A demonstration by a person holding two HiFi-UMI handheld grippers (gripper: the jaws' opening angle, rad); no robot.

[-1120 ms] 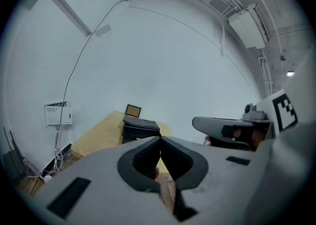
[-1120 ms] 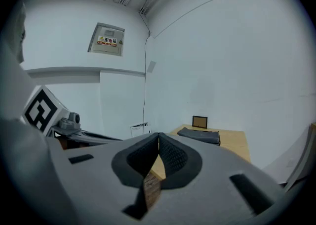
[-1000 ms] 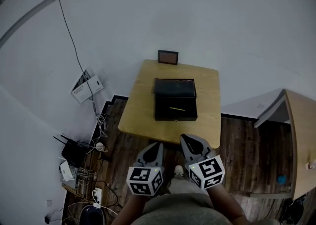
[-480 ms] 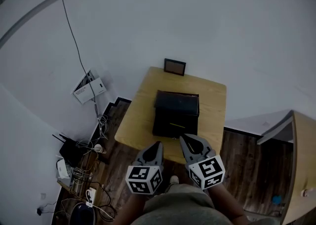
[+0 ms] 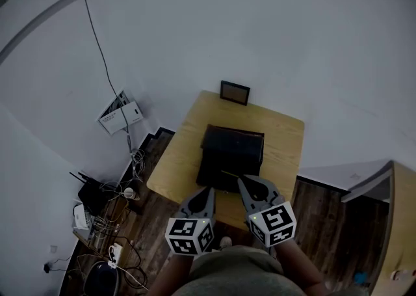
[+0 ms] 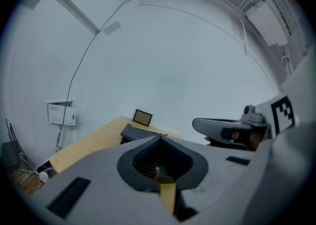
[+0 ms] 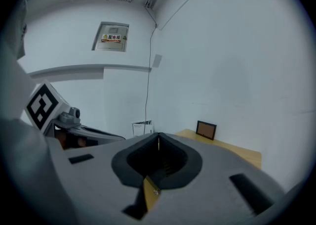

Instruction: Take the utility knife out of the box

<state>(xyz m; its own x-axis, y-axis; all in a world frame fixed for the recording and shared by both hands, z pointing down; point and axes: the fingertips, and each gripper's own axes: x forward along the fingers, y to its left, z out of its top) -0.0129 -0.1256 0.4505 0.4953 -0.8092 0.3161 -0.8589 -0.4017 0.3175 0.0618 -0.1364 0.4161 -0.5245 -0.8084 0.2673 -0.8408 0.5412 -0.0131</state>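
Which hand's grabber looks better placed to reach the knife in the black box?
Probably the right: the right gripper overlaps the near edge of the box beside the utility knife; the left gripper hangs short of the box. Both have shut fingers.

dim, flat lighting; heavy fisheye warp, dark vignetted corners, soft shadows

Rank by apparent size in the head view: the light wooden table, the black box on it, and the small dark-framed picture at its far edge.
Largest to smallest:
1. light wooden table
2. black box
3. small dark-framed picture
The picture stands farthest from the camera, which shrinks it somewhat, but the order is clear.
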